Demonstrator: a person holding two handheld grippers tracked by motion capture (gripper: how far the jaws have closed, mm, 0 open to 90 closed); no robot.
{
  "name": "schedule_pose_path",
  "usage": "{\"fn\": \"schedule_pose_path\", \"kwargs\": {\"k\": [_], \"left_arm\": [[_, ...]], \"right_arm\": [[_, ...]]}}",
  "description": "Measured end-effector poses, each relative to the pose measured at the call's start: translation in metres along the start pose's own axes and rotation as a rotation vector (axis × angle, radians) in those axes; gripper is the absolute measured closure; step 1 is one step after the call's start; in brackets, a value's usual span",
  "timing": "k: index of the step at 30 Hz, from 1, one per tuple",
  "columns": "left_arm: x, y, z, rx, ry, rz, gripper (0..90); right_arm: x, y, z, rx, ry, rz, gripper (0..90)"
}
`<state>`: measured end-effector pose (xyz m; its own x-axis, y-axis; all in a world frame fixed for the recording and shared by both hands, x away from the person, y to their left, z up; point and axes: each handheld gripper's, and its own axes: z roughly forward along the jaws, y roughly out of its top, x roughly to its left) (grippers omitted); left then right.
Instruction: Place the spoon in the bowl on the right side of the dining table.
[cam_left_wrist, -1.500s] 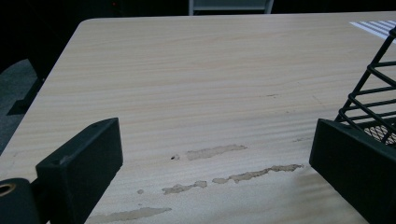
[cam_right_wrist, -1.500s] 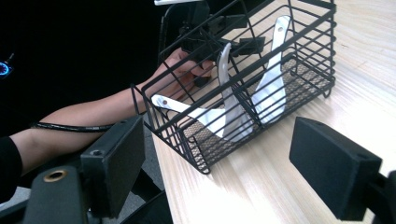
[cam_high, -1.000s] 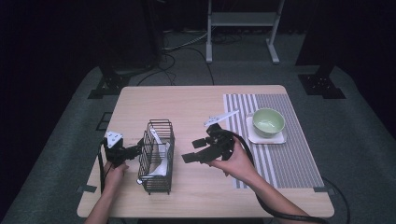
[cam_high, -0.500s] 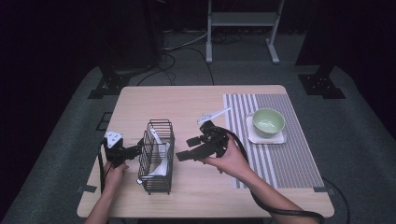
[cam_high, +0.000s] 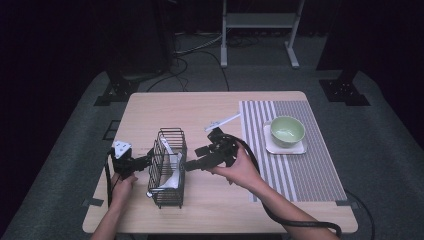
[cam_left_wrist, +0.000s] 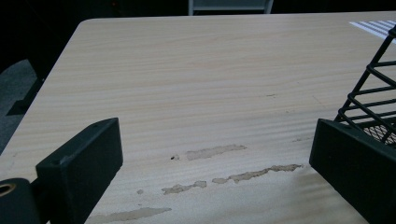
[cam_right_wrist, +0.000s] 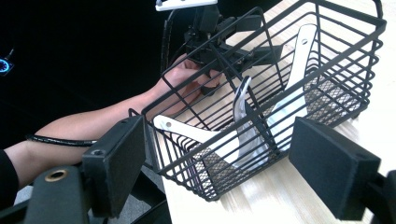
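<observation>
I'm closing in with right claw, jaws wide, empty; basket lying straight ahead near table's front edge, long axis crosswise. Left claw sitting open at basket's far side.

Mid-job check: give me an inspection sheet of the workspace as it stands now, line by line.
Surface: wooden table, pale scuff marks near the left gripper; striped mat on its right side.
Job's things: black wire basket holding white spoons, standing upright on the table.
Clutter: green bowl on a white tray, on the mat.
Grippers: left gripper open at the basket's left side; right gripper open, jaws facing its right side.
Cables: black cable trailing off the right gripper.
Surroundings: dark floor, metal stand behind the table.
</observation>
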<state>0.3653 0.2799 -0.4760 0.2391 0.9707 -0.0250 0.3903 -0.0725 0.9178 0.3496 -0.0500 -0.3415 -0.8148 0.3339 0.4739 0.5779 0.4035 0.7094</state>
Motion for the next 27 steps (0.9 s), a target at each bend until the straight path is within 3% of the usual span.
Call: {"fn": "schedule_pose_path", "kwargs": {"k": [11,12,23,27], "left_arm": [[0.0,0.0,0.0,0.001,0.0,0.0,1.6],[0.0,0.0,0.0,0.0,-0.001,0.0,1.6],[0.0,0.0,0.0,0.002,-0.002,-0.001,1.6],[0.0,0.0,0.0,0.002,-0.002,-0.001,1.6]], "right_arm": [[0.002,0.009,0.009,0.01,0.0,0.0,18.3],[0.001,0.01,0.01,0.009,0.001,0.004,21.7],[-0.001,0.016,0.02,0.026,-0.005,0.012,25.0],[-0.002,0.018,0.022,0.031,0.0,0.021,31.5]]}}
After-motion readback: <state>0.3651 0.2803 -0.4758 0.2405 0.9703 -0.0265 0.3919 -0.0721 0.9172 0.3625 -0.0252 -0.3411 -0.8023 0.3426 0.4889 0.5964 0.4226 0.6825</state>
